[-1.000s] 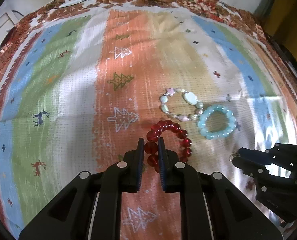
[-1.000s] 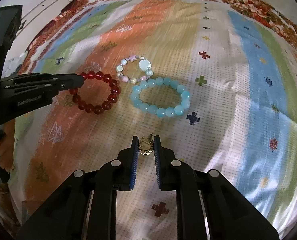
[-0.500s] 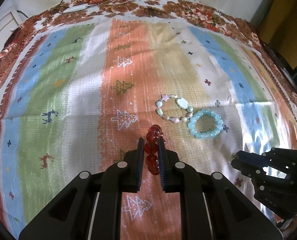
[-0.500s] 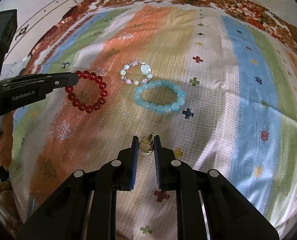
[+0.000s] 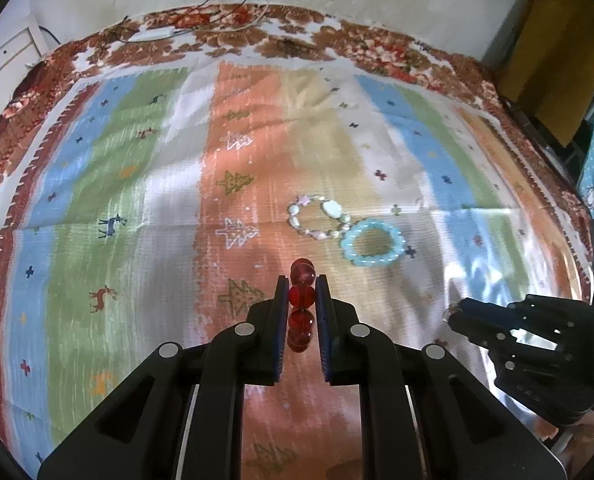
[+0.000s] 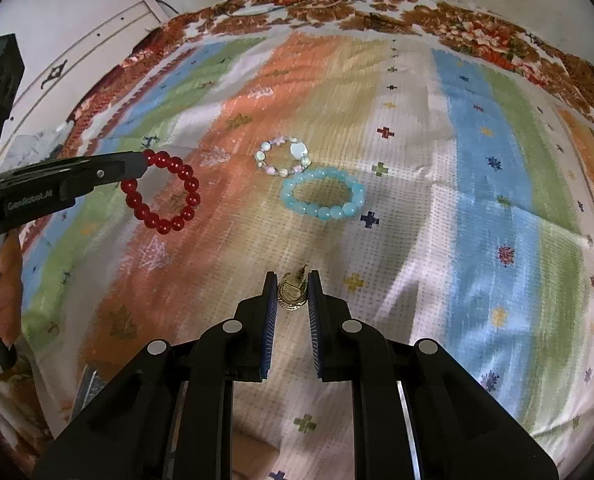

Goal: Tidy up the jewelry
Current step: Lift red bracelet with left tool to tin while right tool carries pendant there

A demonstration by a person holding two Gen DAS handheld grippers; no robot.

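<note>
The left hand-held gripper (image 5: 301, 295) clamped a red bracelet (image 6: 161, 191); the right hand-held gripper (image 6: 292, 292) pinched a gold earring (image 6: 293, 293).

Red bead bracelet (image 6: 161, 192), pale blue bracelet (image 6: 323, 194), gold earring (image 6: 292, 294), striped tree-patterned cloth (image 6: 477, 168).
</note>
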